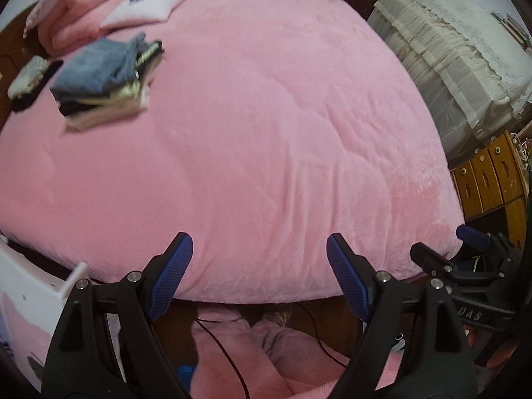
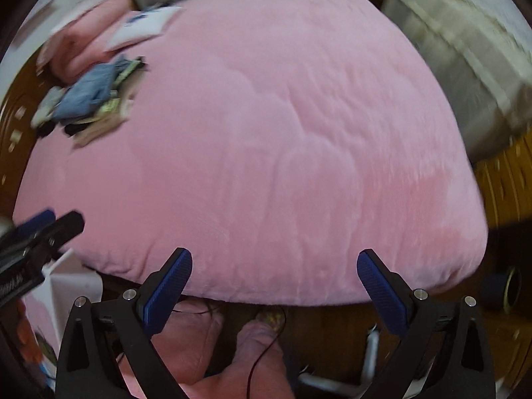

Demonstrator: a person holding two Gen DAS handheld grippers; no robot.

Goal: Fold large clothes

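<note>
Two grippers above the near edge of the pink bedcover (image 1: 266, 133): left gripper (image 1: 259, 259) with jaws well apart and empty, right gripper (image 2: 274, 276) spread wider still, also empty, likely both freed to fetch another garment. One stack of folded clothes (image 1: 106, 83), blue piece on top, parked at the far left corner beside one white pillow (image 1: 143, 10), probably to keep the middle free for folding. No unfolded large garment on the bedcover in either view.

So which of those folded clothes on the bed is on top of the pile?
The blue one. It lies uppermost on the stack, with dark, green and pale folded pieces showing beneath its edge.
</note>
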